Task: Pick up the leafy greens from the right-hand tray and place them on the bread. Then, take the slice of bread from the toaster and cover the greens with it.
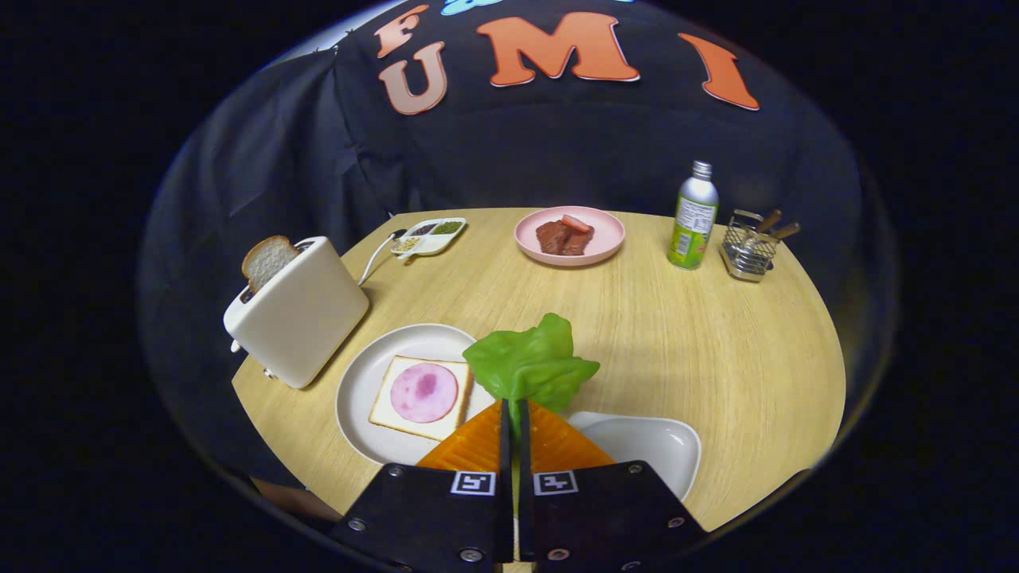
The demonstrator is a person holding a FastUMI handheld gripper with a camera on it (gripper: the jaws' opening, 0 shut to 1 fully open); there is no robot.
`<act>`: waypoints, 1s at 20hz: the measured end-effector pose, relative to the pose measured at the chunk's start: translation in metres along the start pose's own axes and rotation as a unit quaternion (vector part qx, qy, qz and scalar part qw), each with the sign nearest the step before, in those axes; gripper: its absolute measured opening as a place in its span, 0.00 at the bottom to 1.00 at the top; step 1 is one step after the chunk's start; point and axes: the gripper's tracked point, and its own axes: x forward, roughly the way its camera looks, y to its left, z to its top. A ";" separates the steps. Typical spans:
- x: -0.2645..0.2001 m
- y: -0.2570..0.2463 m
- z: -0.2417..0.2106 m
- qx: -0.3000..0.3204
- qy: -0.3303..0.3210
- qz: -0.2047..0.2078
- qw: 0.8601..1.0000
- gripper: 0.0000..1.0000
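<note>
Your claw (510, 414) grips one leafy greens (532, 364); one bread slice (267, 259) in toaster (296, 309); bottle (693, 216) label unreadable.

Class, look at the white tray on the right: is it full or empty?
Empty. The white tray shows a bare inside; the leafy greens are pinched in the tool, lifted ahead of it.

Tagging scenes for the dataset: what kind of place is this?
Likely a staged breakfast table in a recording booth, not a real kitchen: a toaster with bread in it, a plate with a ham-topped slice, black cloth behind. The gripper is shut on the greens.
</note>
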 end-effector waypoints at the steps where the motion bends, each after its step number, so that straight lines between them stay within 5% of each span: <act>1: 0.004 0.011 0.003 -0.005 0.000 0.012 1.000 0.03; 10: 0.037 0.098 -0.008 -0.041 0.053 0.107 0.992 0.03; 16: 0.065 0.089 -0.022 -0.069 0.079 0.081 0.991 0.04; 20: 0.073 0.077 -0.025 -0.096 0.078 0.059 0.991 0.14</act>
